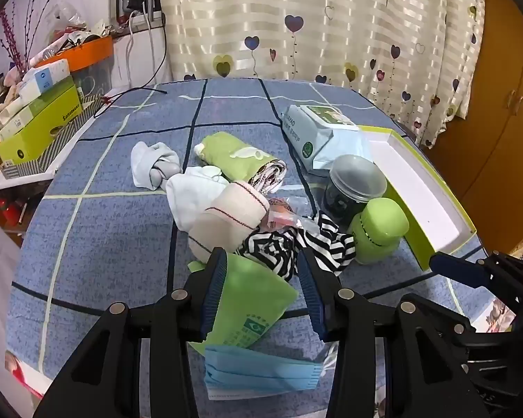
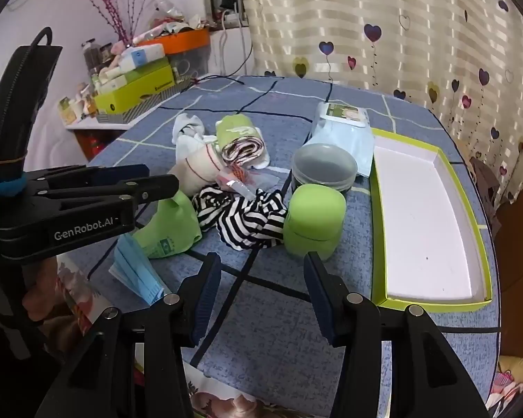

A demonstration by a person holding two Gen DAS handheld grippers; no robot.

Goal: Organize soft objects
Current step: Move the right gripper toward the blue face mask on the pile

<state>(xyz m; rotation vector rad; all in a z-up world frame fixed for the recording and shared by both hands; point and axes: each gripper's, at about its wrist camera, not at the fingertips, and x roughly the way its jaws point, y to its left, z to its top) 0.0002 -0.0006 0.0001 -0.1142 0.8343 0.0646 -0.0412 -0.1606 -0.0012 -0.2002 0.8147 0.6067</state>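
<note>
My left gripper (image 1: 261,257) hovers open over a green tissue pack (image 1: 254,299) that lies flat on the blue checked bed cover, its fingers on either side and not pressing it. In the right wrist view the left gripper (image 2: 160,177) sits just above that pack (image 2: 171,223). Blue face masks (image 1: 258,369) lie nearest me. Just beyond are a black-and-white striped cloth (image 2: 244,219), a beige bandage roll (image 1: 233,212), white socks (image 1: 153,163) and a rolled green towel (image 1: 233,153). My right gripper (image 2: 261,259) is open above bare cover, nothing between its fingers.
A green jar (image 2: 313,223) stands just ahead of the right fingertip, with a dark lidded tub (image 2: 324,167) and a wipes pack (image 2: 345,129) behind. An open green box with white inside (image 2: 425,209) lies at the right. Stacked boxes (image 1: 35,118) crowd the left shelf.
</note>
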